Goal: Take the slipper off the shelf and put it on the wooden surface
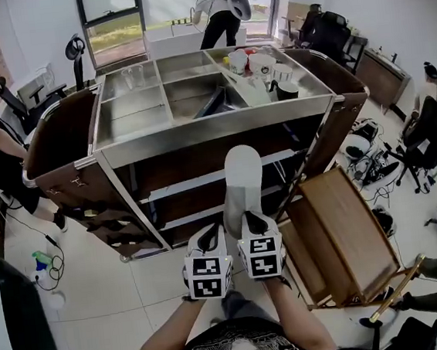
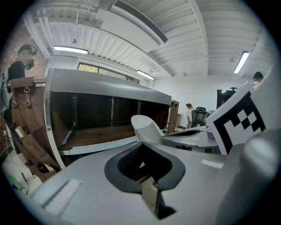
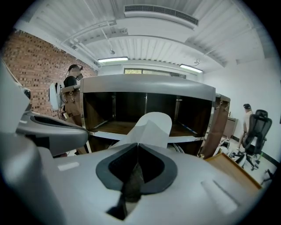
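White slipper [image 1: 243, 171] in right hand-held gripper [image 1: 251, 221] (shelf [image 1: 179, 188] just beyond)

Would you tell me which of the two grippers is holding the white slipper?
The right gripper: the slipper fans out straight from its closed jaws. The left gripper beside it is shut, with the slipper just past its tips.

The room was bright and evenly lit by daylight from the far windows [image 1: 114, 34] and ceiling light strips [image 2: 70, 49], the shelf [image 3: 145, 107] bays lay in shadow, edges bowed strongly with black corners, and the left gripper [image 2: 141, 147] and right gripper [image 3: 138, 147] blurred near their lenses.
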A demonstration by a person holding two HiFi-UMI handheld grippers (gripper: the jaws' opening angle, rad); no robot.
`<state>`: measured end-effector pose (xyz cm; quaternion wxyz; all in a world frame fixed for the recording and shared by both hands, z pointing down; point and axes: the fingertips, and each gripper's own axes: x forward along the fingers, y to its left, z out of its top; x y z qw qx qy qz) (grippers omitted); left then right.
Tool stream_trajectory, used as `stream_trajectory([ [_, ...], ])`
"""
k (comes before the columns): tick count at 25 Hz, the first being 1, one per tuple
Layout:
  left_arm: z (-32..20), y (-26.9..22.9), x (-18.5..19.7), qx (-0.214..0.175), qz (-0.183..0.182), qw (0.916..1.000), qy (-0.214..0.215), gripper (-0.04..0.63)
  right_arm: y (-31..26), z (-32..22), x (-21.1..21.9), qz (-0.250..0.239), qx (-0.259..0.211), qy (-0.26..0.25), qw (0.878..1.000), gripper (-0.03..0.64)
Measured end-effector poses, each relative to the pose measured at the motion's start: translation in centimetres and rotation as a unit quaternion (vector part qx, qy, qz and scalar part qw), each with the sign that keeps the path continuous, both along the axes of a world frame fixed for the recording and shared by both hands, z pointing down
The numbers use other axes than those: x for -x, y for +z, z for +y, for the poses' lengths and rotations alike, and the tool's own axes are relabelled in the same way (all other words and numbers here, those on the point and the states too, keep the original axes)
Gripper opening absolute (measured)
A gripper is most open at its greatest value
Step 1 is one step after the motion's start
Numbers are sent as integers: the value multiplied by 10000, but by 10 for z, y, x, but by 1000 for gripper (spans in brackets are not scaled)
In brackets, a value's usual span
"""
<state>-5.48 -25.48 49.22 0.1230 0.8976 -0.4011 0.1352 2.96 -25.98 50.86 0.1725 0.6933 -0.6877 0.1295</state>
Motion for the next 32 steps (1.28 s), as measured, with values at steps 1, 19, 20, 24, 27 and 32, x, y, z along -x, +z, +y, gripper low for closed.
stream_trajectory([
  [1,5,0,-4,5,-1,10000,76,5,0,7,-4,3,-14,84,10000,11],
  [19,73,-13,-85,-27,239,9910,1320,5,-11,106,-81,57,-85,1468,9891,11],
  [20,77,-12,-92,-27,239,9899,1399,5,-11,111,-88,56,-99,1570,9875,11],
  [24,93,-10,-121,-32,223,9848,1721,6,-7,133,-119,62,-119,1954,9806,11],
  [27,108,-7,-145,-43,181,9799,1987,5,-5,150,-142,33,-142,2241,9744,11],
  [32,130,-6,-188,-48,166,9728,2309,5,-3,173,-184,-28,-211,2626,9647,11],
])
